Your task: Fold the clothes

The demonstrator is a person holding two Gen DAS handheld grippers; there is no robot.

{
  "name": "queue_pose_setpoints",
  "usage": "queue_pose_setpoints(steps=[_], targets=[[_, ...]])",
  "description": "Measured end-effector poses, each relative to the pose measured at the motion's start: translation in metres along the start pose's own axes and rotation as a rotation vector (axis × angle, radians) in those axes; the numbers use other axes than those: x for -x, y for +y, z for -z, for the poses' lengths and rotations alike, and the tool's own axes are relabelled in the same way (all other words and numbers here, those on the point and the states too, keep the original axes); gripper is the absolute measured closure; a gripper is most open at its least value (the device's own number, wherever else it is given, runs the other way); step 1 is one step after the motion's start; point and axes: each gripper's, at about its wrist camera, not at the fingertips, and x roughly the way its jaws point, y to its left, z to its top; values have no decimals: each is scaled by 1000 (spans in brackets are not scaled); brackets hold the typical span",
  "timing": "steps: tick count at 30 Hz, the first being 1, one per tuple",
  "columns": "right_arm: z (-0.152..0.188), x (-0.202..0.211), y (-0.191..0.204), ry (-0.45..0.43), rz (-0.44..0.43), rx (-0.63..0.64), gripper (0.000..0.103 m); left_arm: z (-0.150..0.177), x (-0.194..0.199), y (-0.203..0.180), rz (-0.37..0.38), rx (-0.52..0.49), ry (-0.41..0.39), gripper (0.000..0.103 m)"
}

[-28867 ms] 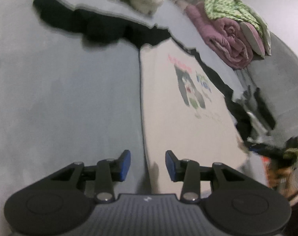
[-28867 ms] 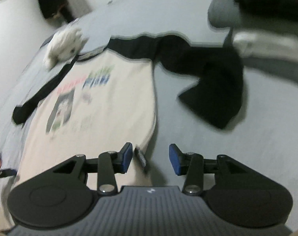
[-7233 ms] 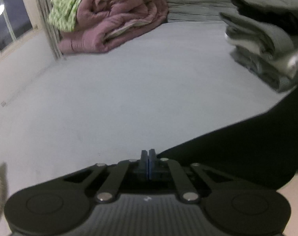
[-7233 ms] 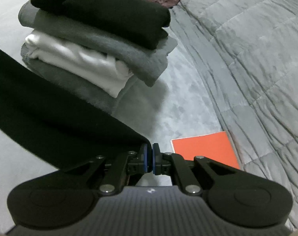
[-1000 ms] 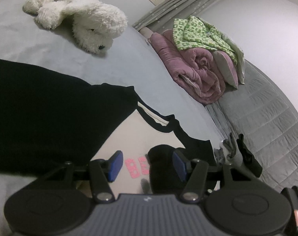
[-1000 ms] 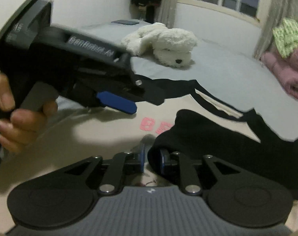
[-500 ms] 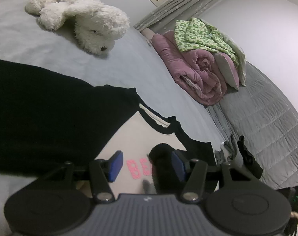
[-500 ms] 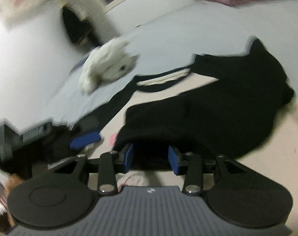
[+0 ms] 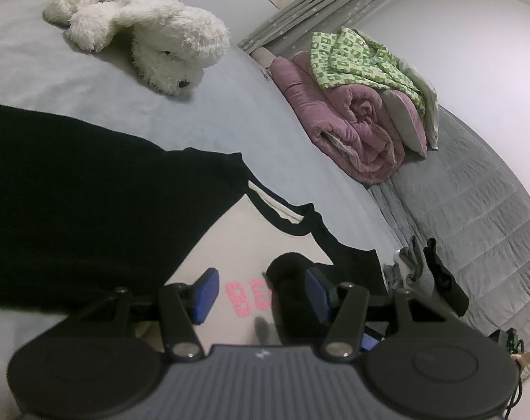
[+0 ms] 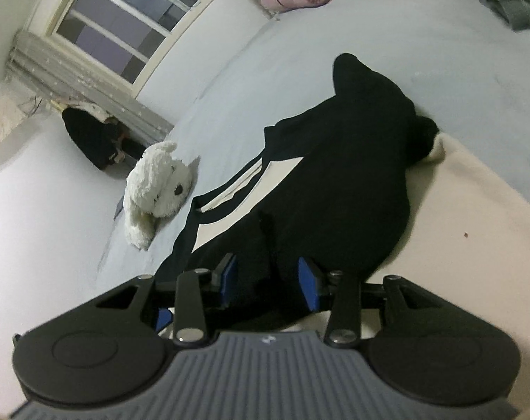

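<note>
A cream raglan shirt (image 9: 230, 241) with black sleeves lies face up on the grey bed (image 9: 230, 119), its collar toward the far side where a white plush dog (image 9: 142, 35) sprawls, its long axis running from the grippers away to that collar. Both black sleeves are laid inward over the cream chest: the left sleeve (image 9: 72, 203) crosses the near left of the left wrist view, and the right sleeve (image 10: 335, 192) runs as a long dark band from the shoulder down to the right gripper (image 10: 266, 285), whose blue fingers (image 10: 307, 288) stand spread on either side of the sleeve's end, closed on nothing. The left gripper (image 9: 259, 294) hangs over the pink lettering (image 9: 245, 295) on the chest, its fingers likewise apart with a dark cuff just inside the right one. With the sleeves in, the shirt looks midway through its fold; the body's length lies straight ahead of both tools, and neither is plainly nearer the hem, which is out of view. Folded quilts (image 9: 359, 129) sit far right
</note>
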Motion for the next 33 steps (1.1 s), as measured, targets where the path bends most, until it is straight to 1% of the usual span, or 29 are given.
queue_pose_setpoints(steps=[2,7,8,11,12,14,19,23,29,31,33], targets=[[-3,-1,-1,-13,8,-5,60,0,-1,-1,-6,-8,4,48],[-2,-9,3,-54,52,61,60,0,0,-1,0,-7,6,48],[-1,-11,5,-63,62,78,64,0,0,-1,1,-5,8,48],[-1,-17,13,-76,83,134,86,0,1,0,5,-4,10,48],[-1,-18,17,-78,80,152,90,0,1,0,8,-4,12,48],[0,-19,26,-87,71,195,93,-2,2,2,20,6,15,48],[1,-19,60,-90,17,339,94,-5,6,10,59,49,17,47],[10,-24,88,-59,-39,474,94,-8,8,16,86,85,17,46],[39,-36,124,33,-112,682,94,-12,11,26,129,139,15,46],[50,-41,131,67,-120,736,94,-13,12,29,143,157,15,46],[58,-44,133,92,-107,772,94,-14,13,33,157,174,15,46]])
